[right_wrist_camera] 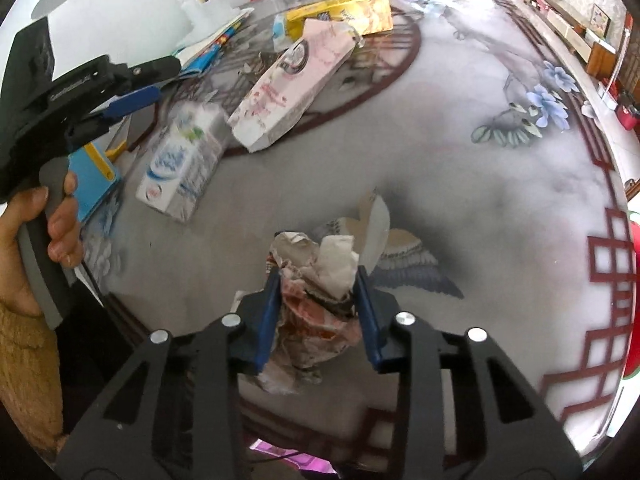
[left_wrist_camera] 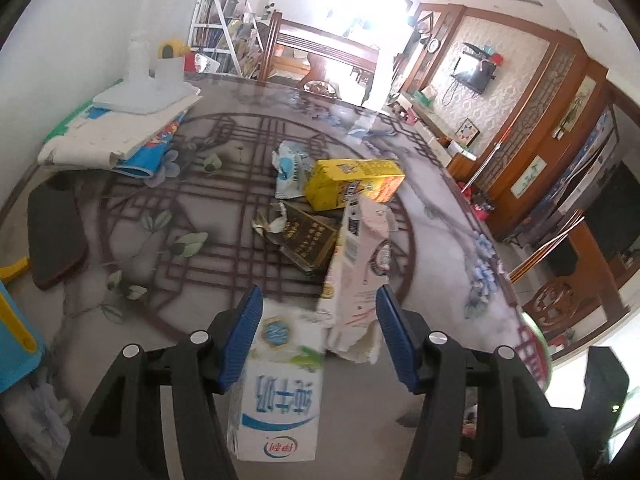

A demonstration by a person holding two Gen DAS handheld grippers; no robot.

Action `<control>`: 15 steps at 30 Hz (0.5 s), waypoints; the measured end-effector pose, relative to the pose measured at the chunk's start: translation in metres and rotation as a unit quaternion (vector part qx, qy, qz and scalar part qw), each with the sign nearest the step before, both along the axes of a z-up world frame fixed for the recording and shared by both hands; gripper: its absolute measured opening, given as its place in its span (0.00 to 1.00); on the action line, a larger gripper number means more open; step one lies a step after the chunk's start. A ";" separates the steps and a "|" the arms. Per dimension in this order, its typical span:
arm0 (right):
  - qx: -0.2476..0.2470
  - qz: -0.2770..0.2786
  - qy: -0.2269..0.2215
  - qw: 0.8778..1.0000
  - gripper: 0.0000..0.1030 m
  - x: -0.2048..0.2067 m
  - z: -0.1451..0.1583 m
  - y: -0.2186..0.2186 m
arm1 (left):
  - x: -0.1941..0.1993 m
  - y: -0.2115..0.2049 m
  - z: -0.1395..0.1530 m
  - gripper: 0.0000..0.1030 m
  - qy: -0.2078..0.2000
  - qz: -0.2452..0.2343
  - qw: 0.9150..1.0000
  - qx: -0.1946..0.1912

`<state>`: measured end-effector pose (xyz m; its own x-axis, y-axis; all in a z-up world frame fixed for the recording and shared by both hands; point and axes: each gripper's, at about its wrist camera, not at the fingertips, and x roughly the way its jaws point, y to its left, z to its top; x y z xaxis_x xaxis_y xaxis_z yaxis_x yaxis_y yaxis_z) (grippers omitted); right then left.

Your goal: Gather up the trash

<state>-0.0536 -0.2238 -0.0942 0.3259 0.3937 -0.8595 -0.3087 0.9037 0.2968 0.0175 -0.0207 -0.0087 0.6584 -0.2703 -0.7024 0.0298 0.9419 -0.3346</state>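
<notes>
My left gripper [left_wrist_camera: 318, 308] is open above a white and blue milk carton [left_wrist_camera: 276, 392] lying on the table; the carton is not gripped. A pink carton [left_wrist_camera: 360, 264] leans just ahead, with a yellow box [left_wrist_camera: 352, 188], a dark box [left_wrist_camera: 308, 236] and a blue-white wrapper [left_wrist_camera: 290, 172] behind. My right gripper [right_wrist_camera: 316, 284] is shut on a wad of crumpled paper trash [right_wrist_camera: 316, 292] over the table's near edge. The right wrist view also shows the left gripper [right_wrist_camera: 132, 100], the milk carton [right_wrist_camera: 180, 164], the pink carton [right_wrist_camera: 288, 84] and the yellow box [right_wrist_camera: 344, 8].
A round patterned table [left_wrist_camera: 168, 240] holds a stack of books and papers [left_wrist_camera: 120, 132] at the far left, and a dark pad [left_wrist_camera: 56, 232]. A blue and yellow object [right_wrist_camera: 94, 176] sits at the left edge. A torn paper scrap [right_wrist_camera: 384, 228] lies beyond the wad.
</notes>
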 end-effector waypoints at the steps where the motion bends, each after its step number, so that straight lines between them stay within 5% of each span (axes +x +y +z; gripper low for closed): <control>1: 0.003 -0.005 0.001 1.000 0.34 0.002 0.001 -0.002 | 0.002 -0.003 0.002 0.54 0.001 -0.002 1.000 -0.011; 4: 0.005 -0.022 0.002 1.000 0.39 0.006 0.001 -0.008 | 0.007 -0.019 0.009 0.54 -0.002 -0.022 0.999 -0.028; 8: 0.054 -0.057 0.013 0.997 0.70 0.012 0.003 -0.023 | 0.003 -0.039 0.018 0.54 -0.018 -0.055 0.998 -0.017; 12: 0.055 -0.071 0.013 0.996 0.72 0.024 0.001 -0.027 | 0.005 -0.040 0.009 0.56 -0.006 -0.059 0.998 -0.006; 15: 0.011 -0.073 0.019 0.997 0.72 0.035 -0.009 -0.031 | 0.014 -0.032 -0.006 0.56 0.026 -0.049 0.998 -0.015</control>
